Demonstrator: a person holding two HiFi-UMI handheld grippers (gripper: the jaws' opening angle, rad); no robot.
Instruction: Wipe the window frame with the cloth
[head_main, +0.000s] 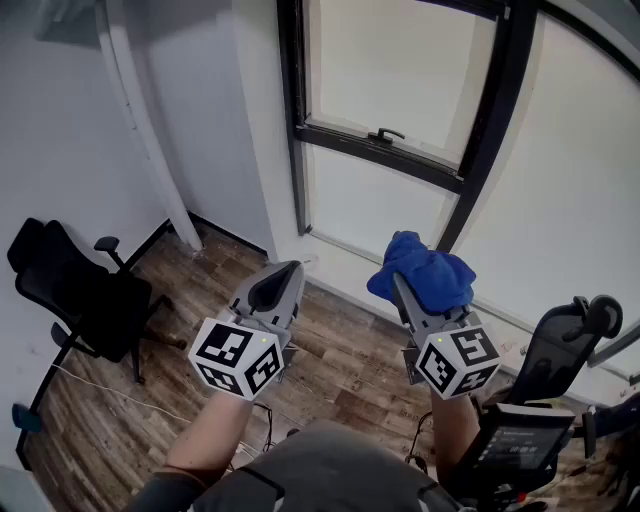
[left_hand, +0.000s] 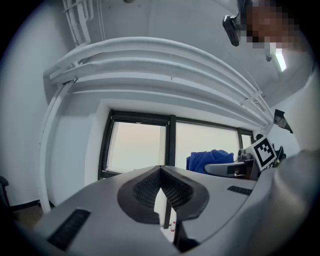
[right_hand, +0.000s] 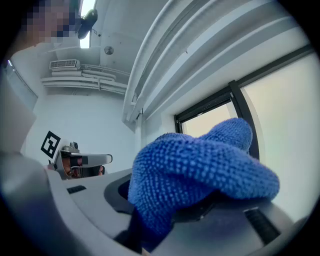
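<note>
The window frame (head_main: 380, 150) is black, with a horizontal bar and a slanted upright between pale panes; it also shows in the left gripper view (left_hand: 171, 140) and the right gripper view (right_hand: 240, 100). A bunched blue cloth (head_main: 425, 270) sits in my right gripper (head_main: 402, 287), which is shut on it a short way in front of the lower pane, apart from it. In its own view the blue cloth (right_hand: 200, 170) covers the jaw tips of the right gripper (right_hand: 165, 200). My left gripper (head_main: 285, 272) is held beside it, shut with nothing in it (left_hand: 161, 172).
A black office chair (head_main: 80, 300) stands on the wood floor (head_main: 340, 350) at the left. A second chair (head_main: 565, 345) is at the right, close to my right arm. A white pipe (head_main: 150, 140) runs down the wall. A window handle (head_main: 385, 135) sits on the horizontal bar.
</note>
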